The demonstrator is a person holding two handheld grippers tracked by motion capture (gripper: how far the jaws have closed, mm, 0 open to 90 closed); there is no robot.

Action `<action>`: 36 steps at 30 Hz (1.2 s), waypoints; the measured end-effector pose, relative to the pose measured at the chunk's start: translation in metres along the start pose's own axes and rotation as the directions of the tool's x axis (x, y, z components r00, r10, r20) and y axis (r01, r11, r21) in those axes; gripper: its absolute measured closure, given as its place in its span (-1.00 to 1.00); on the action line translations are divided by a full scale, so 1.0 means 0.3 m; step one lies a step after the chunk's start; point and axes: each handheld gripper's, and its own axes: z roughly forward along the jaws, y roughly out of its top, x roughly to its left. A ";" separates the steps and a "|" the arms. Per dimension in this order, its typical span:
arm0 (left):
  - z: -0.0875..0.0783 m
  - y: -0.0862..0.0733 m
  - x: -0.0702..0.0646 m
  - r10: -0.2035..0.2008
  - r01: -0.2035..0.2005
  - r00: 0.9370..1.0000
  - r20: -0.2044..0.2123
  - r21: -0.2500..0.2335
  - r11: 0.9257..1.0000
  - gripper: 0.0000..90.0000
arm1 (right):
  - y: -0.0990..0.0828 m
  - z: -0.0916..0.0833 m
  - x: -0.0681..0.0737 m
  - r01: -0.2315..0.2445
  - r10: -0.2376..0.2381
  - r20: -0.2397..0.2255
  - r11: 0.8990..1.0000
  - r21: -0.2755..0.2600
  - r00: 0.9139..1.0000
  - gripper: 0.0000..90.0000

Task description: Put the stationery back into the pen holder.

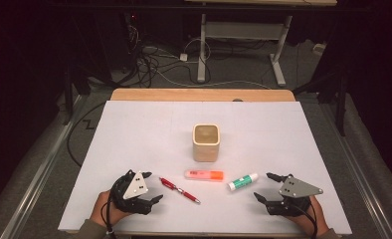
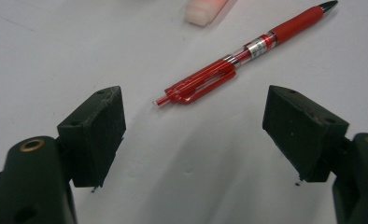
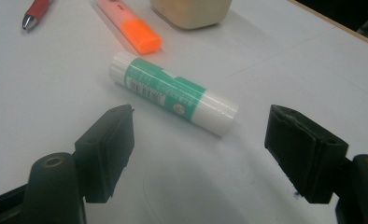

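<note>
A red pen (image 1: 179, 189) lies flat on the white table sheet (image 1: 134, 134), just right of my left gripper (image 1: 153, 186). In the left gripper view the red pen (image 2: 240, 53) lies a little ahead of the open left gripper (image 2: 194, 121), nothing between the jaws. A green-and-white glue stick (image 1: 242, 181) rests left of my right gripper (image 1: 265, 185). In the right gripper view the glue stick (image 3: 173, 92) lies just beyond the open right gripper (image 3: 201, 135). An orange-and-pink highlighter (image 1: 204, 175) lies between pen and glue stick, in front of a beige square cup (image 1: 206, 142).
The sheet's front edge runs just below both hands. A wooden strip (image 1: 202, 94) borders the far side. Beyond it the floor holds cables and a desk frame (image 1: 244, 40). Open sheet surrounds the cup on the left, right and far sides.
</note>
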 end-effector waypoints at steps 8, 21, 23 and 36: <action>0.030 0.103 0.001 0.118 -0.127 0.985 0.124 0.065 0.990 -0.48 | 0.000 0.004 0.001 -0.002 0.002 -0.015 1.000 0.005 1.000 -0.45; 0.168 0.325 -0.039 0.328 -0.418 0.879 0.346 0.227 0.880 -0.20 | 0.002 0.004 0.004 -0.002 0.002 -0.041 1.000 0.005 0.999 -0.44; 0.189 0.334 -0.046 0.337 -0.436 0.868 0.366 0.233 0.869 -0.19 | 0.002 0.004 0.004 0.000 0.000 -0.044 1.000 0.005 0.999 -0.44; 0.267 0.401 -0.066 0.387 -0.574 0.781 0.491 0.319 0.754 0.14 | 0.002 0.006 0.001 -0.004 0.005 -0.059 1.000 0.010 0.998 -0.42</action>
